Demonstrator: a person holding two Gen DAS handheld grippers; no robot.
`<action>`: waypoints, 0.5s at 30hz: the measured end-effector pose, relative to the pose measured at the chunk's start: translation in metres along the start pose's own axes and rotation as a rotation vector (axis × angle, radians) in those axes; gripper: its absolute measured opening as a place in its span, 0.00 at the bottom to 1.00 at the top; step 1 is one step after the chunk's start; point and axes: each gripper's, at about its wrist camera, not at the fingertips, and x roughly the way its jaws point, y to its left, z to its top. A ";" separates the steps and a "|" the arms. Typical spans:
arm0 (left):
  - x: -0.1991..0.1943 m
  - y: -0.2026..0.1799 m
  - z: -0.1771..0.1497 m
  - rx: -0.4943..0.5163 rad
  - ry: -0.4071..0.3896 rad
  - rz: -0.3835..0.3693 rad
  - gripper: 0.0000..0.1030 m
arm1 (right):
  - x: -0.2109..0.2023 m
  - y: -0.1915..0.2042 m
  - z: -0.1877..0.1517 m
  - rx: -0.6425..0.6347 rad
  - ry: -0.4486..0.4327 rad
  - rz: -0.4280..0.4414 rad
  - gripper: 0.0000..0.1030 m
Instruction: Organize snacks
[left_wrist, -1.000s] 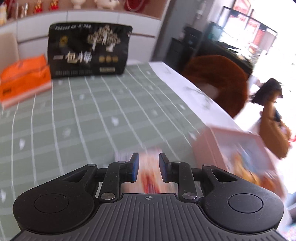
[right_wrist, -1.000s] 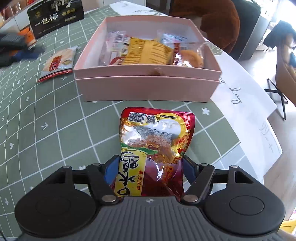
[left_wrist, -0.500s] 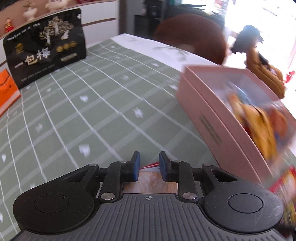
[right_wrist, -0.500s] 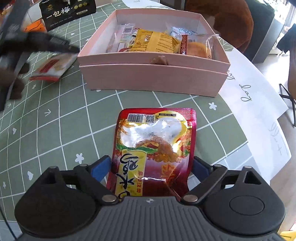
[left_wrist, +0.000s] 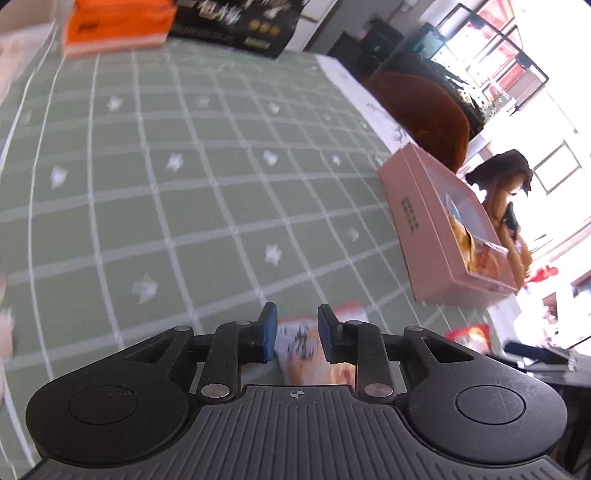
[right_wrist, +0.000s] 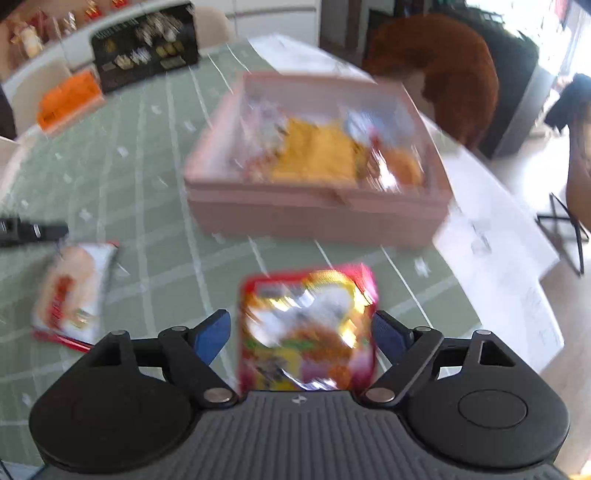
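Right hand-held gripper (right_wrist: 301, 334) spread wide, blue pads either side of a red and yellow snack pouch (right_wrist: 308, 328) without touching it; pouch flat on the green checked surface (right_wrist: 147, 192), just in front of the pink box (right_wrist: 317, 218), long axis running from the gripper straight toward the box, far edge short of the box's near wall. Print on the pouch too blurred to read. Pink box open at the top, crowded with packets, a yellow one (right_wrist: 314, 155) in the middle. Left of the box, well apart from it, a pale snack packet (right_wrist: 72, 291) with a red edge, lying flat, long axis roughly parallel to the pouch's. Left hand-held gripper (left_wrist: 297, 334) with pads narrowly apart, a gap showing on each side, over that pale snack packet (left_wrist: 314, 354); contact not discernible. Beyond the box, at the surface's far end, a black bag (right_wrist: 146, 48) with gold motifs and an orange pack (right_wrist: 70, 99); lettering on both smeared, unreadable. Small dark printed block on the box's side wall (left_wrist: 410, 214), illegible.
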 end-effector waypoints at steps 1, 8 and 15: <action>-0.003 0.001 -0.004 -0.005 0.007 -0.002 0.27 | -0.002 0.007 0.005 -0.008 -0.004 0.022 0.82; -0.027 0.019 -0.030 -0.160 -0.059 0.018 0.27 | 0.009 0.077 0.020 -0.125 0.042 0.226 0.35; 0.001 0.004 -0.035 -0.161 0.014 -0.080 0.29 | 0.032 0.104 0.013 -0.162 0.118 0.211 0.34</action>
